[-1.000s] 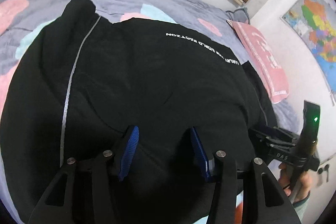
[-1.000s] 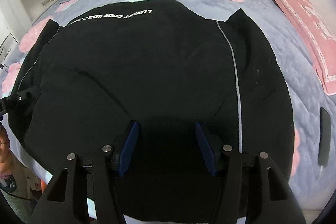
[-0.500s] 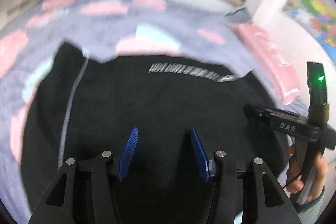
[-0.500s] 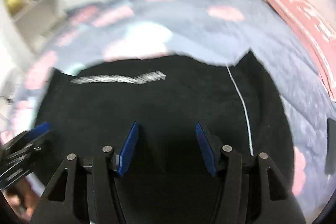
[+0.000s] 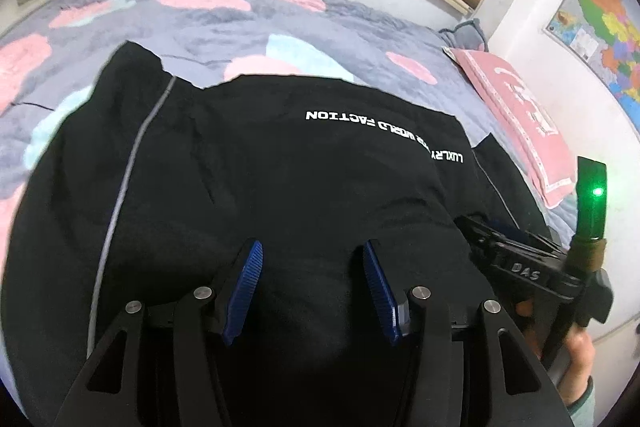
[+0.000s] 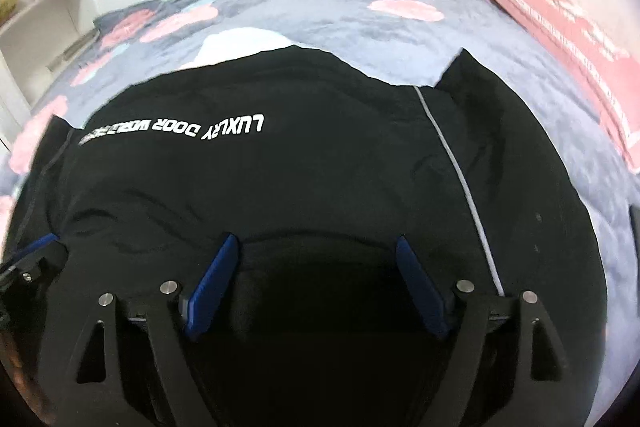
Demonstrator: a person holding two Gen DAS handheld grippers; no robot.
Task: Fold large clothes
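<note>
A large black garment (image 5: 280, 171) with white lettering and a thin grey stripe lies spread on the bed; it also fills the right wrist view (image 6: 304, 179). My left gripper (image 5: 312, 251) is open and empty, hovering over the garment's near part. My right gripper (image 6: 316, 247) is open and empty over the near edge, where a fold ridge runs between its fingers. The right gripper also shows at the right of the left wrist view (image 5: 520, 259), held by a hand. The left gripper's blue tip shows at the left of the right wrist view (image 6: 36, 247).
The bed has a grey quilt with pink and pale blue patches (image 5: 248, 19). A pink pillow (image 5: 520, 115) lies at the bed's right side, also in the right wrist view (image 6: 568, 39). A wall map (image 5: 604, 39) hangs right. White shelves (image 6: 36, 15) stand left.
Both grippers lifted and swung quickly half a second ago, then settled back low over the garment's near part. Both stayed open and empty.
</note>
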